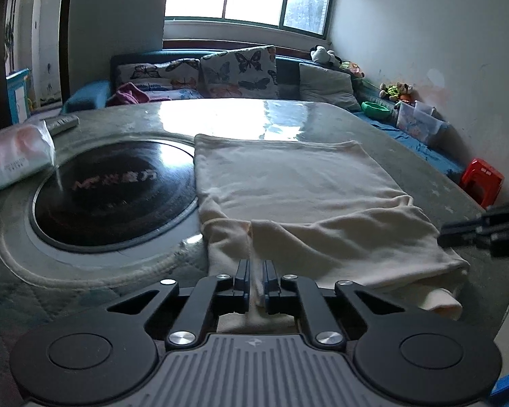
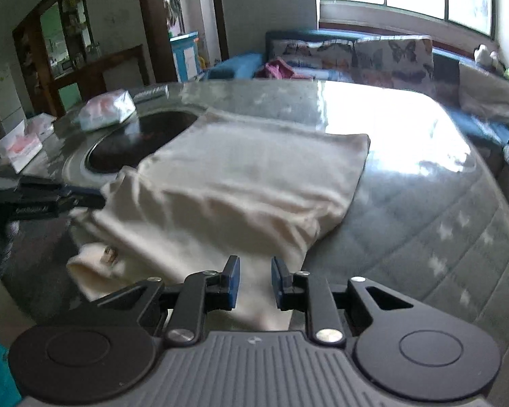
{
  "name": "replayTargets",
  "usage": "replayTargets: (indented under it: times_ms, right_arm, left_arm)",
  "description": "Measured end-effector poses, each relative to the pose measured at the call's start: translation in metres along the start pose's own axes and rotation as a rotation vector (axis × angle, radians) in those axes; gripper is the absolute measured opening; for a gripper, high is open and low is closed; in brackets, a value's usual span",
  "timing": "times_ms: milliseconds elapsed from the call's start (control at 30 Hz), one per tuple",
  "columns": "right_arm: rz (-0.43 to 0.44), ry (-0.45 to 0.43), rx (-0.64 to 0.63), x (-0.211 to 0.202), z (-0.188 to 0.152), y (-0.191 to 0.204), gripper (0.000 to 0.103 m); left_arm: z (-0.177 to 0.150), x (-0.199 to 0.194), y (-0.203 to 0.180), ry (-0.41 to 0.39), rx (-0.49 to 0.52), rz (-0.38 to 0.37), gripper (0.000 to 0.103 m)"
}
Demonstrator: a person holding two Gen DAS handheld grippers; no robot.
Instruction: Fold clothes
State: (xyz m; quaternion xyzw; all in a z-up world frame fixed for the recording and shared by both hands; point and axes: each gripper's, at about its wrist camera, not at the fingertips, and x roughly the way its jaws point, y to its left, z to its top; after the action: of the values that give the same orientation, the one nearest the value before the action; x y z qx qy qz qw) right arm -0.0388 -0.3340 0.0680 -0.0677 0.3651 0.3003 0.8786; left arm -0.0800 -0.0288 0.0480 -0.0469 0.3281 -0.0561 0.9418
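Observation:
A cream garment lies folded flat on the round padded table, with its near edge bunched up and a sleeve hanging over the table's rim. My left gripper is shut on a pinch of that near edge, and cloth shows between its pads. In the right wrist view the garment stretches ahead. My right gripper hovers over its near right corner, jaws a little apart, cloth showing through the gap without being pressed. The left gripper shows at the garment's left edge, and the right gripper enters the left wrist view from the right.
A round black hotplate is set into the table left of the garment. A tissue pack and a remote lie beyond it. A sofa with butterfly cushions stands behind the table, and a red stool to the right.

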Motion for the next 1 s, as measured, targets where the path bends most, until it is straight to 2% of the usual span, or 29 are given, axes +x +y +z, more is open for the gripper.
replayTargets:
  times_ms: [133,333,467,733,1000]
  right_arm:
    - [-0.019,-0.036,-0.006,0.015,0.013,-0.005,0.02]
    - [-0.026,-0.044,0.012,0.033,0.017,-0.009,0.02]
    - [-0.029,-0.052,0.017,0.033,0.019,-0.008,0.02]
    - [-0.035,-0.069,0.025,0.033,0.023,-0.006,0.02]
    - [0.059,-0.065,-0.075,0.058,0.032,0.034,0.02]
  left_arm:
    - [0.009,-0.003,-0.001,-0.014,-0.005,0.001,0.008]
    - [0.019,0.017,-0.017,-0.013,0.006,-0.074,0.009]
    - [0.018,0.036,-0.017,0.012,0.009,-0.04,0.009]
    - [0.015,0.027,-0.001,0.005,-0.024,0.006,0.01]
    - [0.022,0.04,-0.027,-0.004,0.017,-0.1,0.01]
